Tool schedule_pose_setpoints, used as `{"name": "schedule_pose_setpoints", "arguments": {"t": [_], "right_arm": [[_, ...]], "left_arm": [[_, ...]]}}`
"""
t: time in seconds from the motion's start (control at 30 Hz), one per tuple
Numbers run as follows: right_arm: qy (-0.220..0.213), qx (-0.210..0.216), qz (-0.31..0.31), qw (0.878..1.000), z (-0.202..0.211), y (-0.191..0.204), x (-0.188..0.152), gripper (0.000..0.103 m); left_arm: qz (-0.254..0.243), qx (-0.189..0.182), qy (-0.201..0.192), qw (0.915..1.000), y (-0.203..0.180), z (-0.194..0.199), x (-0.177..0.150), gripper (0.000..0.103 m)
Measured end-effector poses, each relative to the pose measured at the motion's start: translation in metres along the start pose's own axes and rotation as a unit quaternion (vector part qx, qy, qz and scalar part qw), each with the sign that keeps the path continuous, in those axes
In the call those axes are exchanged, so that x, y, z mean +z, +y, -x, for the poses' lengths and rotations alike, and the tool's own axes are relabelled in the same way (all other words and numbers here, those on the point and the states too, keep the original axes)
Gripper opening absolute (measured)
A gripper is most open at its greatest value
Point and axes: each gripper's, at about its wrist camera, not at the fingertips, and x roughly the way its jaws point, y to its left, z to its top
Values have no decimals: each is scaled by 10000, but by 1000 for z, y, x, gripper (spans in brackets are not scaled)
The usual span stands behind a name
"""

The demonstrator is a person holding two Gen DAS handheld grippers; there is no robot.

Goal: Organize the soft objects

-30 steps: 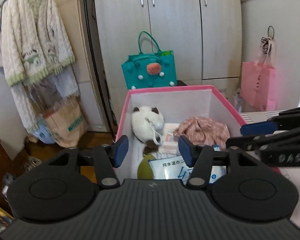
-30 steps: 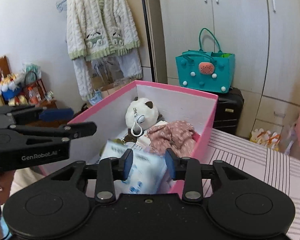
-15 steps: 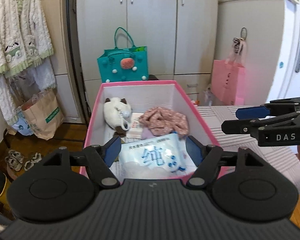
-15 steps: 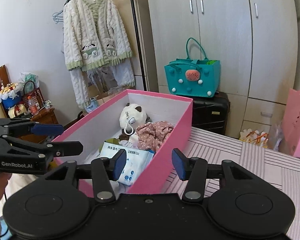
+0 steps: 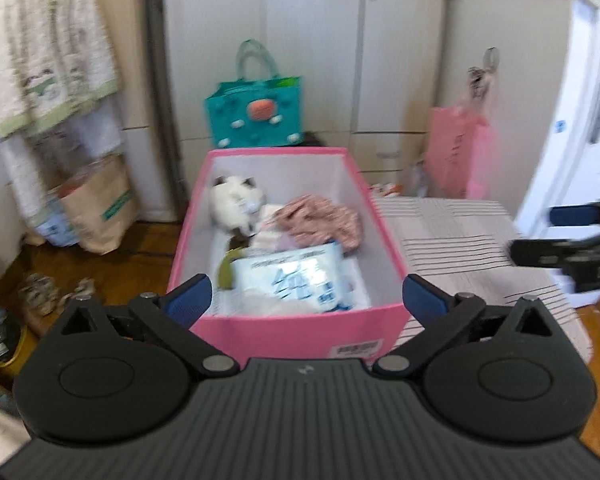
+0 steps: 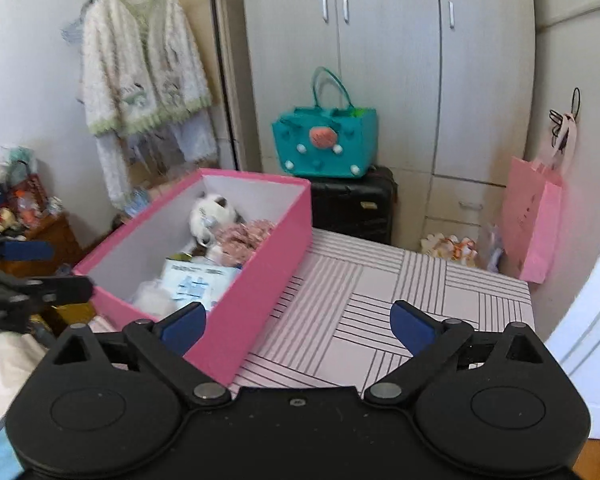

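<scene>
A pink box (image 5: 300,330) (image 6: 256,296) stands on a striped table (image 6: 380,300). Inside lie a white plush toy (image 5: 236,202) (image 6: 210,212), a crumpled pink floral cloth (image 5: 324,220) (image 6: 242,236) and a white-and-blue tissue pack (image 5: 290,276) (image 6: 196,282). My left gripper (image 5: 306,298) hangs in front of the box's near wall, its jaws opening wide with nothing held between them. My right gripper (image 6: 298,322) is to the right of the box over the table, jaws also opening, nothing in them. Each gripper shows at the edge of the other's view.
A teal tote bag (image 6: 326,142) sits on a black suitcase (image 6: 354,204) behind the box, before wardrobe doors (image 6: 380,60). A pink paper bag (image 6: 534,216) hangs at right. A knitted cardigan (image 6: 140,72) hangs at left, above a paper bag (image 5: 96,208) and shoes on the floor.
Both grippers let go of the tissue pack, which now lies in the box. Their jaws have spread wide and both have drawn back and up from the box.
</scene>
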Motion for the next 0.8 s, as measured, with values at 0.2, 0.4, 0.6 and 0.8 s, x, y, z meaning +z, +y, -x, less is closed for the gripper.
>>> {"name": "schedule_pose_setpoints", "arguments": {"t": [0.2, 0.4, 0.6, 0.8], "right_arm": [[-507, -556, -17, 9972, 37, 2, -23, 100], [-590, -854, 89, 9946, 50, 12, -42, 100], [-689, -914, -153, 9933, 65, 16, -57, 100], [-728, -1112, -339, 9906, 72, 20, -68, 100]], "left_arm": [[8, -115, -425, 9990, -9, 23, -17, 103], [-52, 26, -758, 9971, -26, 39, -34, 103], [-136, 195, -953, 9952, -38, 45, -48, 103], [-80, 178, -1002, 9948, -41, 42, -55, 103]]}}
